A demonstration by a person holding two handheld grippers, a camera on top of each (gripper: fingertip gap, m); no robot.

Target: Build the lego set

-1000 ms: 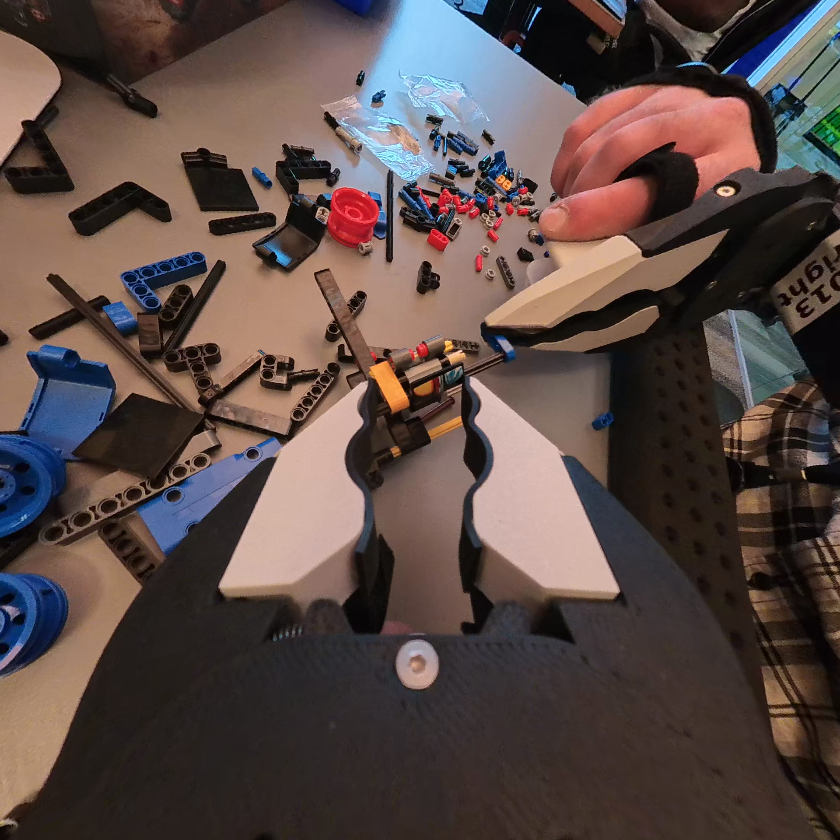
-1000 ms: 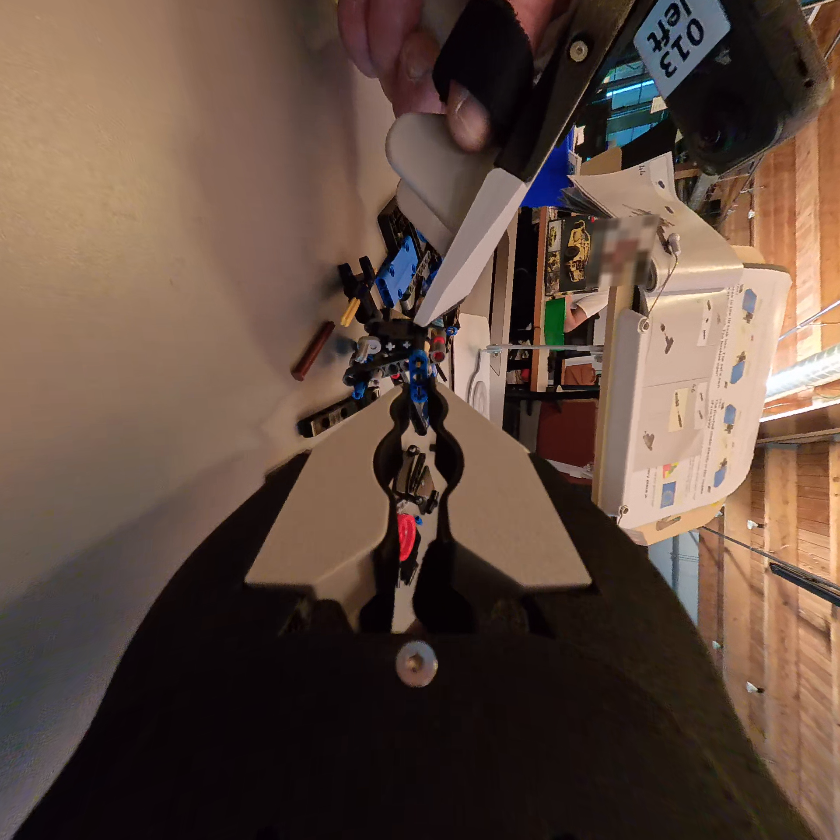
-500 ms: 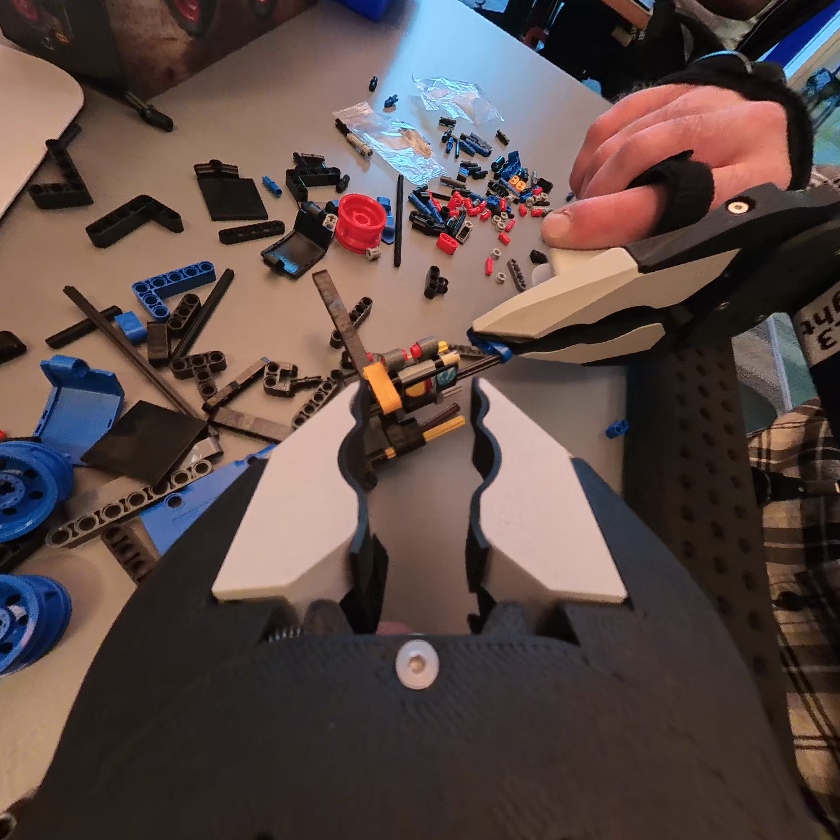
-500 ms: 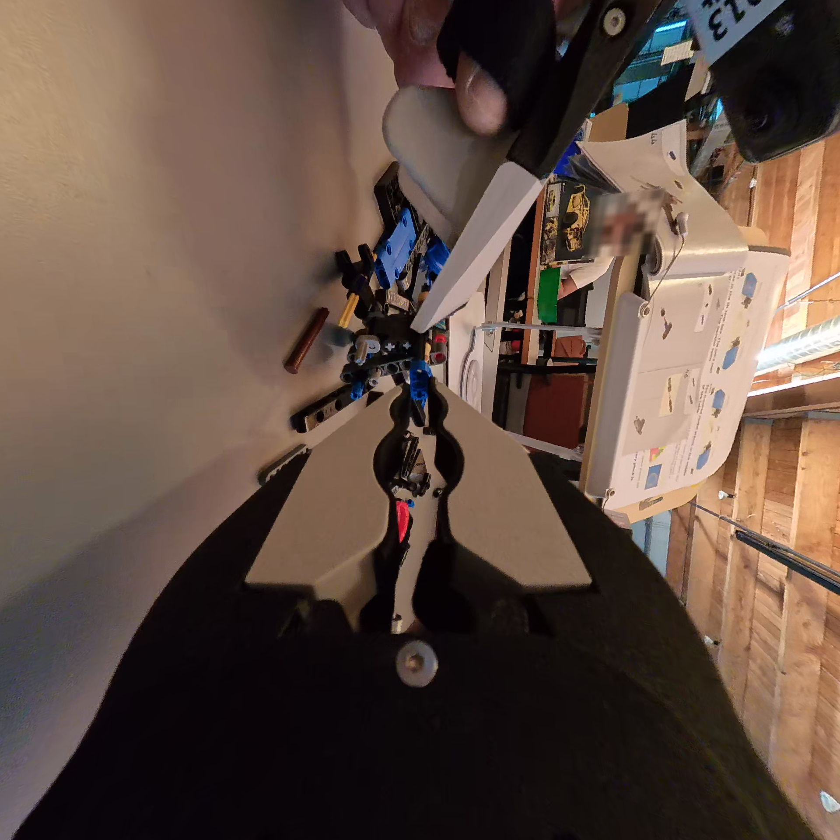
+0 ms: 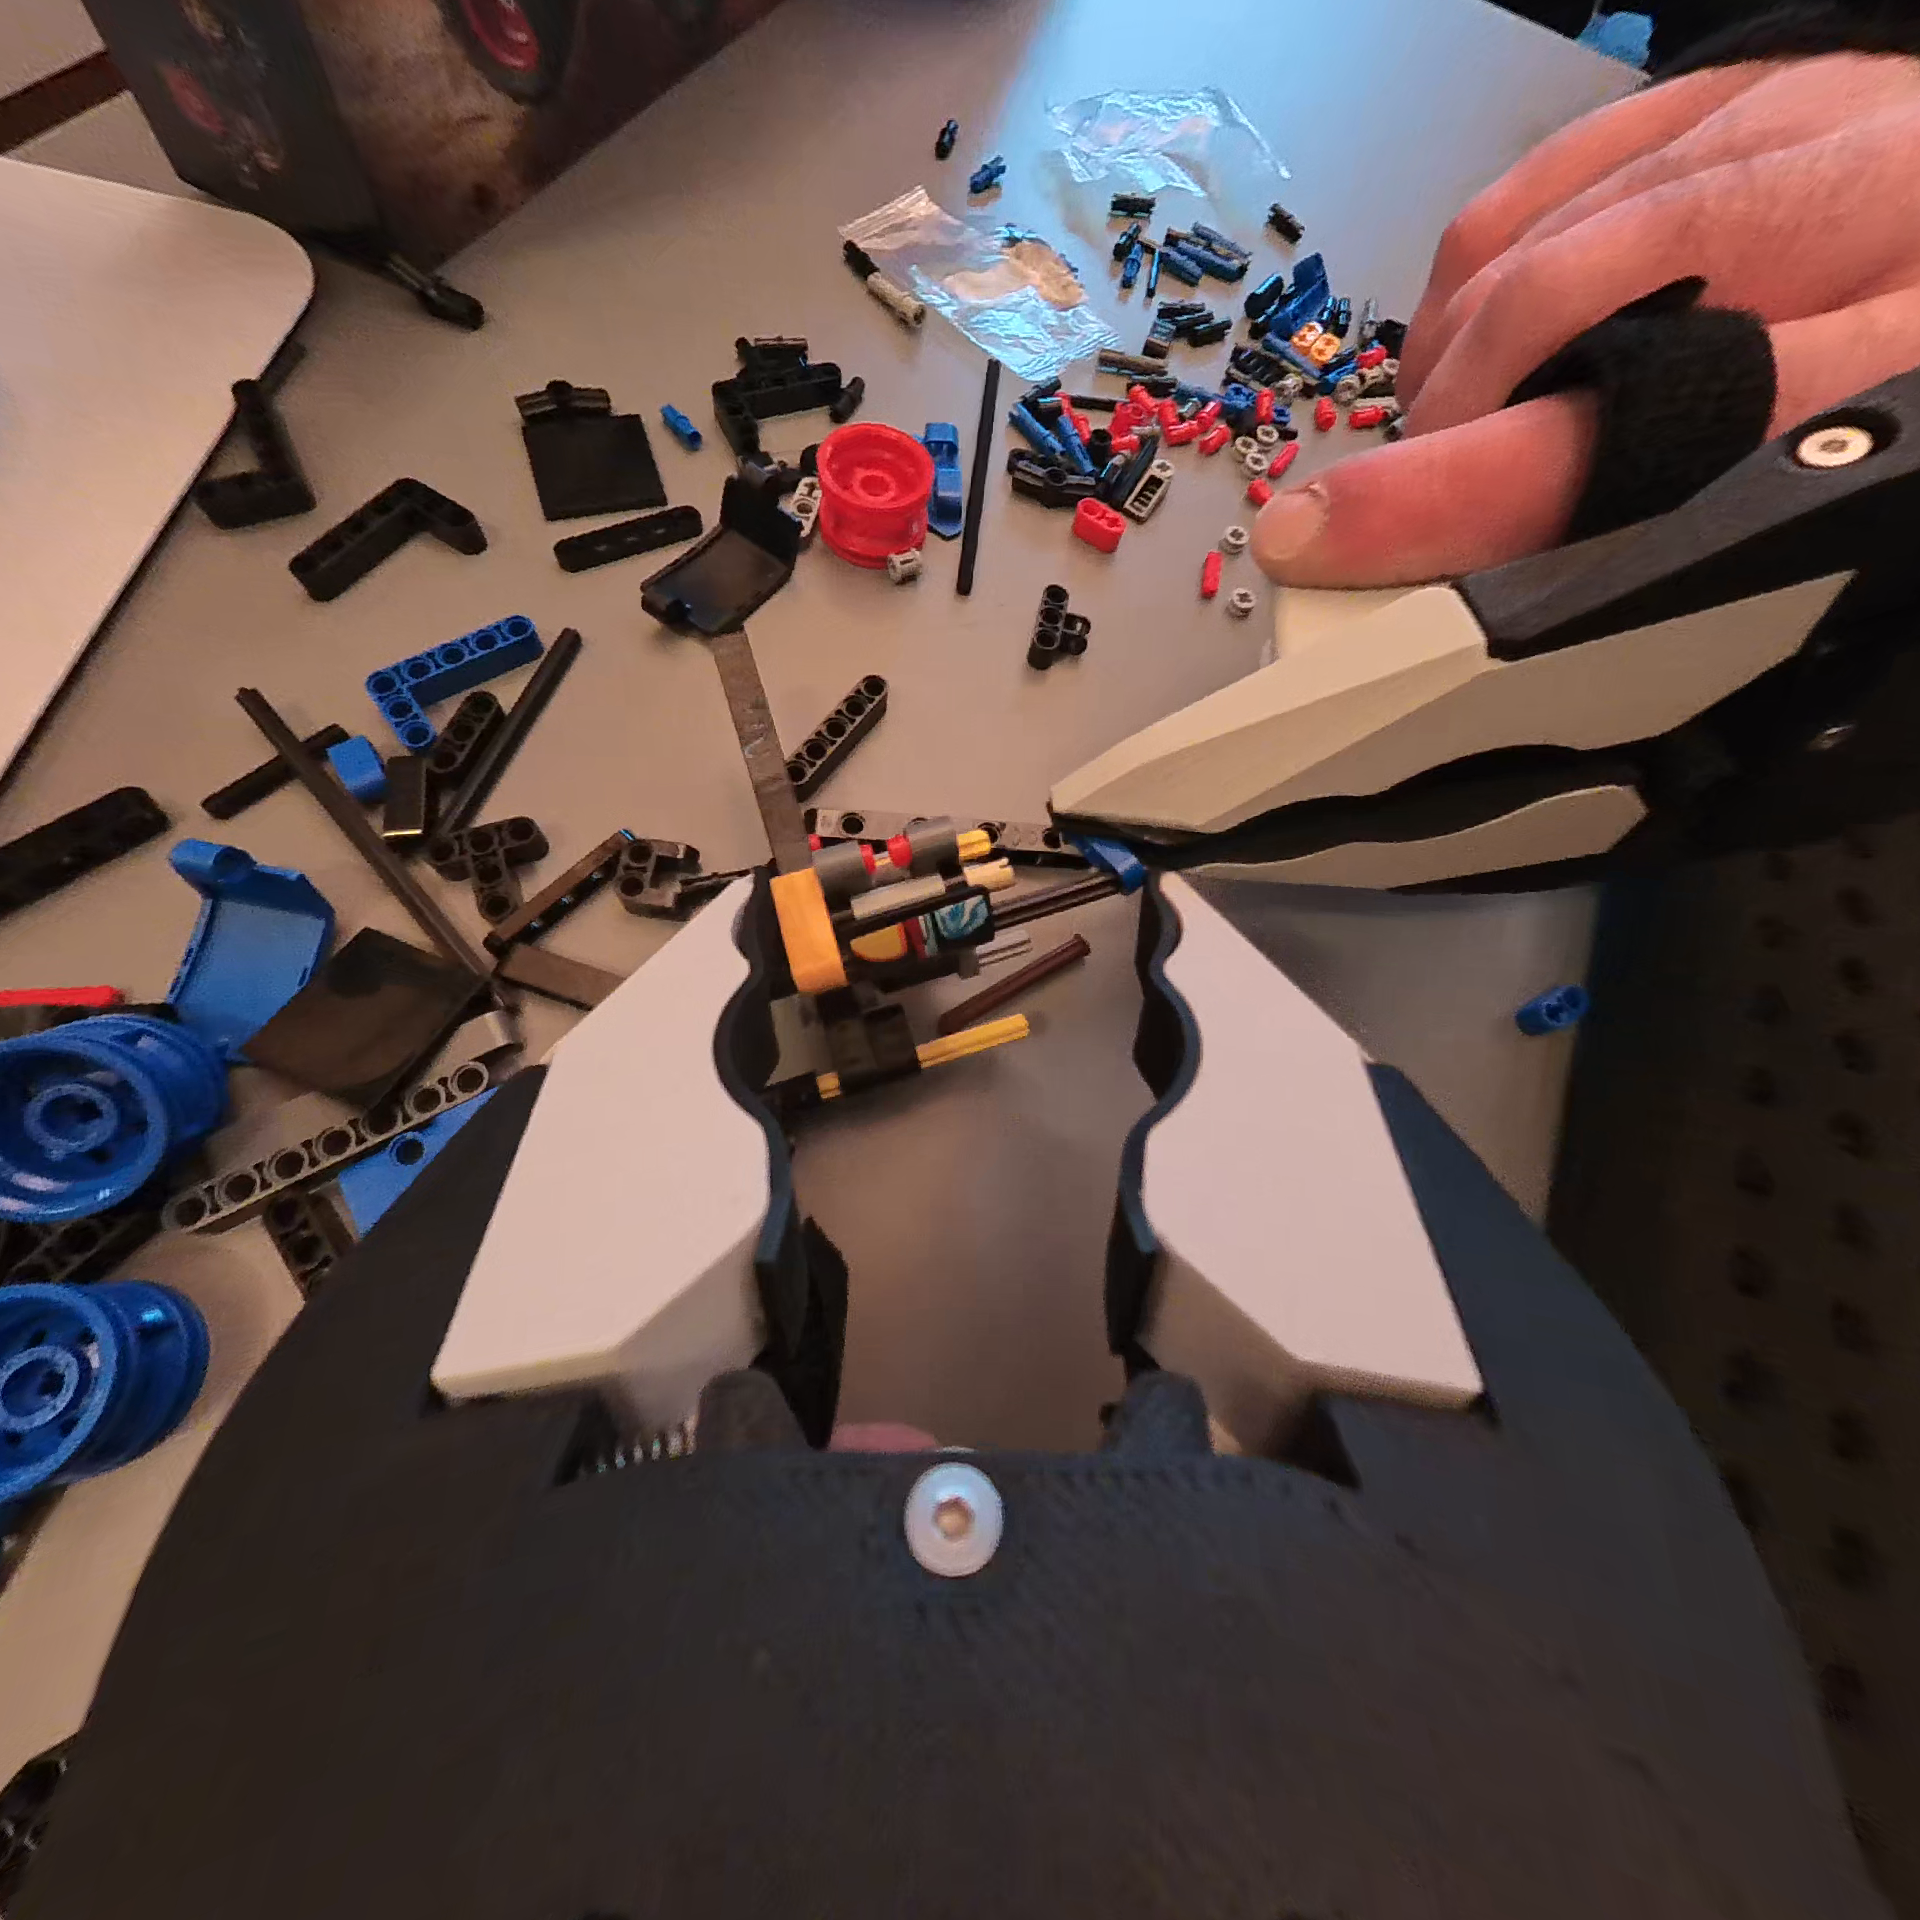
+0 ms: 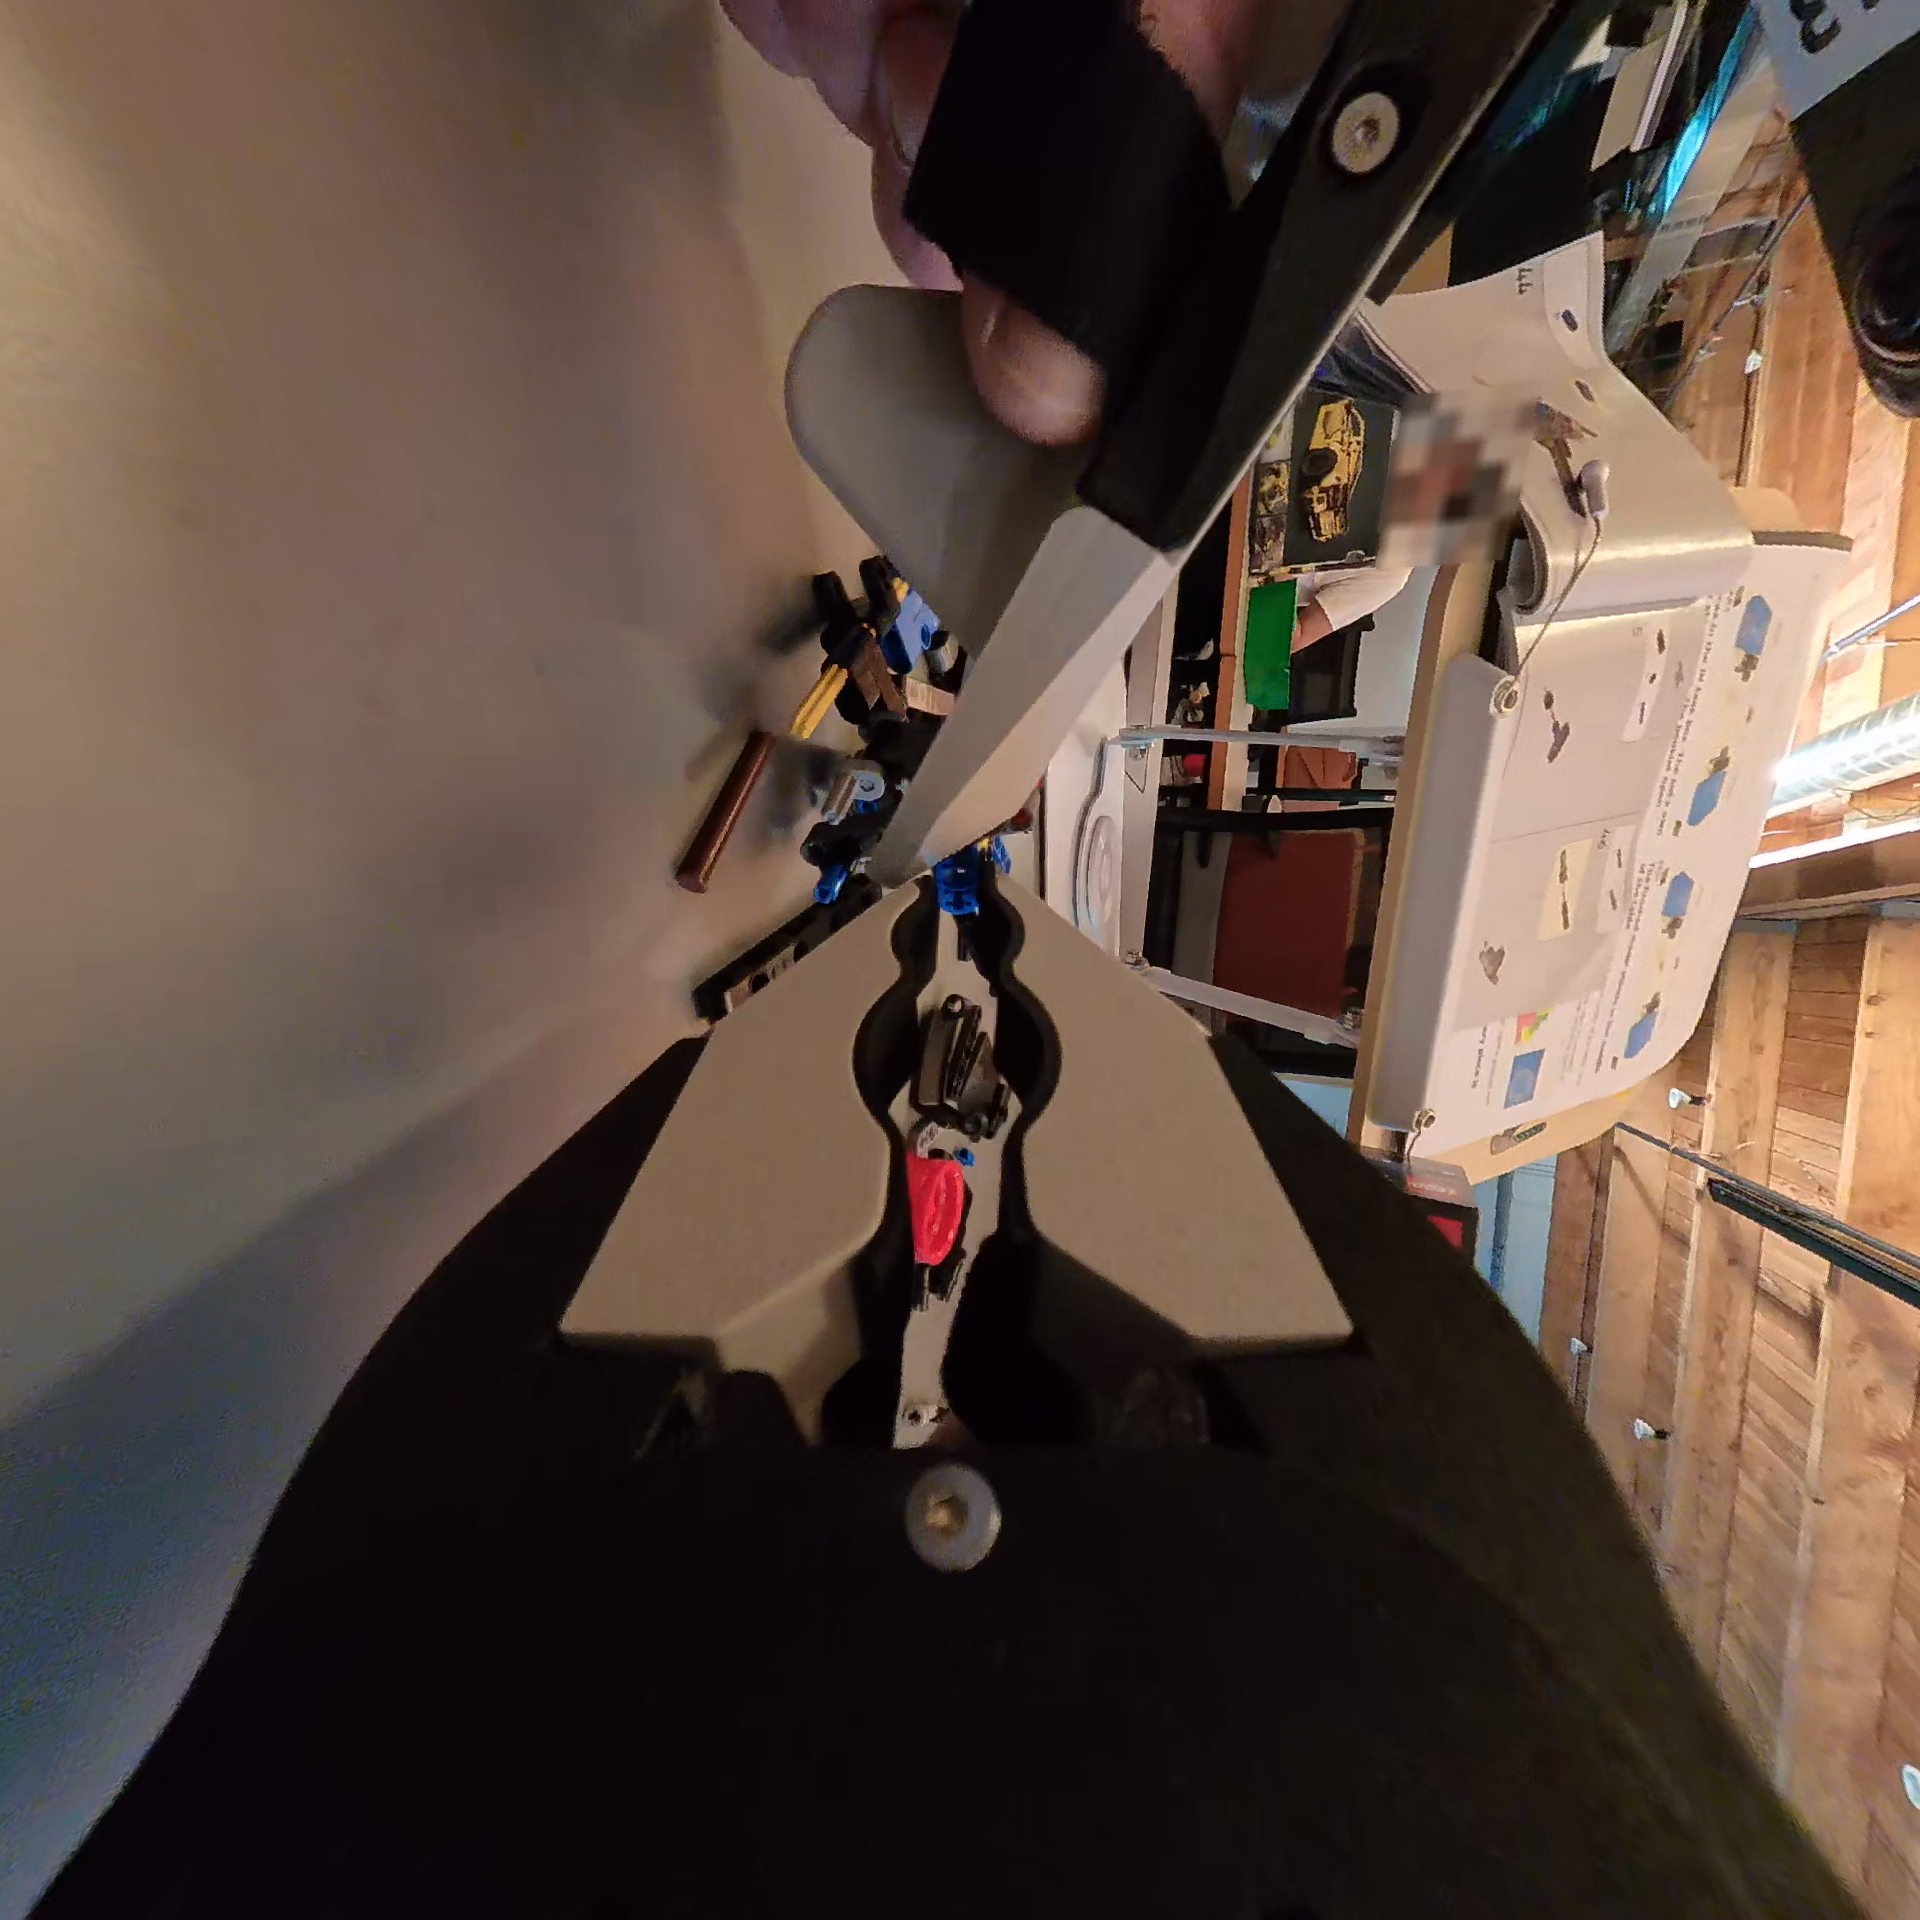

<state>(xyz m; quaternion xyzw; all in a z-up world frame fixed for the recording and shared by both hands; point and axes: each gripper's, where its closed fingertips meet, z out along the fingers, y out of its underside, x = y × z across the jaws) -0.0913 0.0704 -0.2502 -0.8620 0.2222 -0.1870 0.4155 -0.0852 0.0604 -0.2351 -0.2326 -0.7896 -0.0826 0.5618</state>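
Observation:
A small lego assembly (image 5: 883, 935) of black, orange, grey and red parts with yellow axles sits between the fingertips of my left gripper (image 5: 951, 904). The left jaws stand wide open, and the assembly touches only the left finger. My right gripper (image 6: 958, 899) comes in from the right, shut on a small blue piece (image 5: 1107, 862) at the end of the assembly's black axle. The blue piece also shows in the right wrist view (image 6: 961, 883). There the assembly (image 6: 862, 727) is blurred and partly hidden behind a left finger (image 6: 997, 727). A brown axle (image 5: 1013, 982) lies beside it.
Loose parts cover the grey table (image 5: 644, 260): a red wheel (image 5: 873, 494), blue wheels (image 5: 83, 1122), black beams, small pins and plastic bags (image 5: 987, 281). The set's box (image 5: 416, 104) stands at the back. An instruction booklet (image 6: 1558, 831) sits on a stand. The table edge (image 5: 1507, 1039) is close on the right. The tips of both grippers are at nearly the same place. The red wheel (image 5: 873, 494) is about 12 cm from both grippers' fingertips.
My left jaws have opened wider and no longer squeeze the assembly. The right gripper has stayed shut on the blue piece at the assembly's end. Both views moved closer in.

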